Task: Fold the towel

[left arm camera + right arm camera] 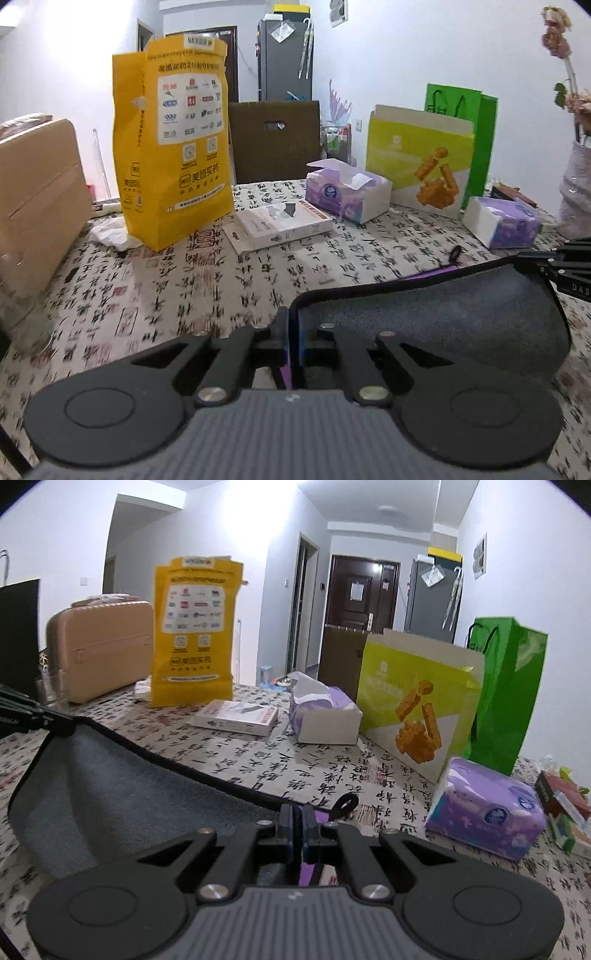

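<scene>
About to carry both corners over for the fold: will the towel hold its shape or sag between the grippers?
Likely sag: the towel already droops in a curve between the left gripper and the right gripper. It looks thin and light, so the lift should be easy. Its black edging may stiffen the rim a little.

The towel [443, 314] is dark grey with a black bound edge and a purple underside showing at its hem. It hangs lifted off the table, stretched by two corners into a sagging curve [110, 794], with what seems a small black hanging loop.
</scene>
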`<state>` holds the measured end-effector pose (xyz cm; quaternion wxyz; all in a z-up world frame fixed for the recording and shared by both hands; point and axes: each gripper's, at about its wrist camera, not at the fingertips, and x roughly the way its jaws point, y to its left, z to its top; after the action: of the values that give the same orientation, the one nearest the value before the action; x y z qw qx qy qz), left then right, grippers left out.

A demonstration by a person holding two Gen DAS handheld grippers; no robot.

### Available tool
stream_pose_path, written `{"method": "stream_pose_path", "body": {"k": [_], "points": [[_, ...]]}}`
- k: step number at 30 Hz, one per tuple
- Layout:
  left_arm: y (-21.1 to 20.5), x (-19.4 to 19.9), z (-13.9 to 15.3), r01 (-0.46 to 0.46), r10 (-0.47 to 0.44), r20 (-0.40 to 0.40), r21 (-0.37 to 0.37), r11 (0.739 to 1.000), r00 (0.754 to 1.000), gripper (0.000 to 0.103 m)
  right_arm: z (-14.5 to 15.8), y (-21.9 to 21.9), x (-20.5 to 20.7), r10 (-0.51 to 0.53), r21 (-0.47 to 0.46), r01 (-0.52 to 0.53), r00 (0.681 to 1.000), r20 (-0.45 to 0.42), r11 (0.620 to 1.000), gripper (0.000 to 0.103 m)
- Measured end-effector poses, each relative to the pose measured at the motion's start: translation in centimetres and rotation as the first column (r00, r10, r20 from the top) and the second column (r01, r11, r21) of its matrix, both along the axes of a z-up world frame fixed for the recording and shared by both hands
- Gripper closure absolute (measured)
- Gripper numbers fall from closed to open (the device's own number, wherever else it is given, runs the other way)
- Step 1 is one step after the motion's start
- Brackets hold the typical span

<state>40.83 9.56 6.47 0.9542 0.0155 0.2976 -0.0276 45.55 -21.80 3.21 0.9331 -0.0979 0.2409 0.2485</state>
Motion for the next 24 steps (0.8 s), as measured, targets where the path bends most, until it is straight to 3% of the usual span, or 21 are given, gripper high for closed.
{"method": "stream_pose_path", "body": {"k": [12, 16, 17, 18, 19, 20, 21, 23, 24], "points": [[1.8, 8.3, -3.8, -0.013, 0.009, -0.123, -0.030, 0.999, 0.992, 0.098, -3.8, 1.5, 9.1, -0.033, -0.001, 0.033, 0.990, -0.136, 0.999, 0.099], [2.9, 9.8, -5.4, -0.051, 0.039, -0.185, -0.062, 0.997, 0.982, 0.094, -5.0, 1.8, 10.3, -0.062, -0.024, 0.059, 0.984, -0.170, 0.998, 0.088], [3.1, 9.9, -5.7, -0.055, 0.041, -0.199, -0.066, 0.996, 0.979, 0.090, -5.3, 1.6, 10.5, -0.071, -0.018, 0.069, 0.982, -0.174, 0.997, 0.082], [3.2, 9.9, -5.8, -0.059, 0.045, -0.199, -0.062, 0.996, 0.979, 0.080, -5.4, 1.4, 10.6, -0.074, -0.008, 0.073, 0.981, -0.178, 0.997, 0.080], [3.4, 9.7, -5.8, -0.066, 0.054, -0.194, -0.056, 0.996, 0.980, 0.062, -5.4, 1.2, 10.6, -0.076, -0.002, 0.077, 0.981, -0.180, 0.997, 0.077], [3.6, 9.7, -5.8, -0.073, 0.060, -0.195, -0.058, 0.996, 0.979, 0.054, -5.3, 1.0, 10.6, -0.079, 0.001, 0.081, 0.980, -0.180, 0.997, 0.072], [3.8, 9.5, -5.6, -0.081, 0.067, -0.194, -0.065, 0.995, 0.979, 0.048, -5.2, 0.8, 10.6, -0.085, 0.005, 0.087, 0.980, -0.179, 0.996, 0.071], [3.9, 9.0, -4.9, -0.074, 0.060, -0.180, -0.071, 0.995, 0.982, 0.046, -4.9, 0.4, 10.6, -0.092, 0.016, 0.097, 0.979, -0.183, 0.995, 0.069], [3.9, 8.6, -4.5, -0.074, 0.061, -0.173, -0.069, 0.995, 0.983, 0.038, -4.6, 0.2, 10.5, -0.094, 0.022, 0.099, 0.978, -0.185, 0.995, 0.069]]}}
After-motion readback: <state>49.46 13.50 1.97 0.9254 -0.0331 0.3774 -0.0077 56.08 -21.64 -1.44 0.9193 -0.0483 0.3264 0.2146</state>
